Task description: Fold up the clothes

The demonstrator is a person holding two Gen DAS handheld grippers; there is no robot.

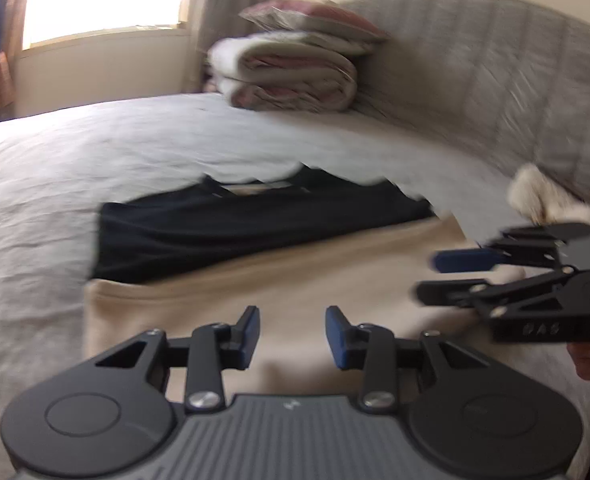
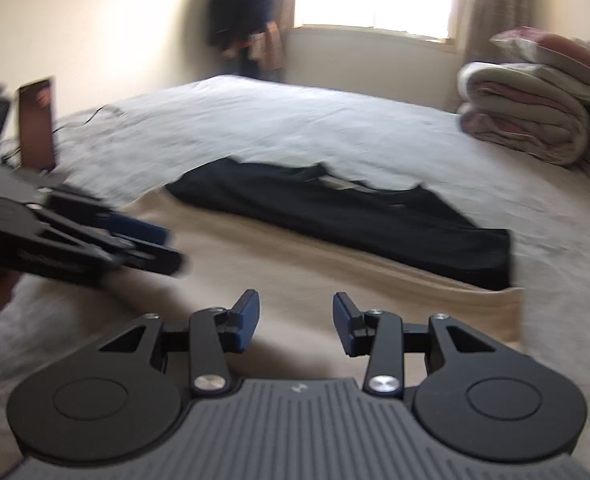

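Observation:
A folded black garment point(image 1: 235, 228) point(image 2: 355, 216) lies on the far part of a flat beige garment point(image 1: 295, 280) point(image 2: 275, 264) spread on the bed. My left gripper point(image 1: 293, 328) hovers open over the beige cloth's near part, with nothing between its blue pads. In the right wrist view it point(image 2: 174, 248) comes in from the left. My right gripper point(image 2: 295, 316) is also open and empty above the beige cloth. The left wrist view shows it point(image 1: 427, 276) at the right, held by a hand, fingers apart. Both views are motion-blurred.
The bed point(image 1: 75, 168) has a pale grey sheet and a grey quilted headboard point(image 1: 495, 72). Folded blankets point(image 1: 287, 72) point(image 2: 527, 112) are stacked by it. A fluffy cream item point(image 1: 543, 196) lies near the headboard. A phone on a stand point(image 2: 37, 124) is at the bed's left edge.

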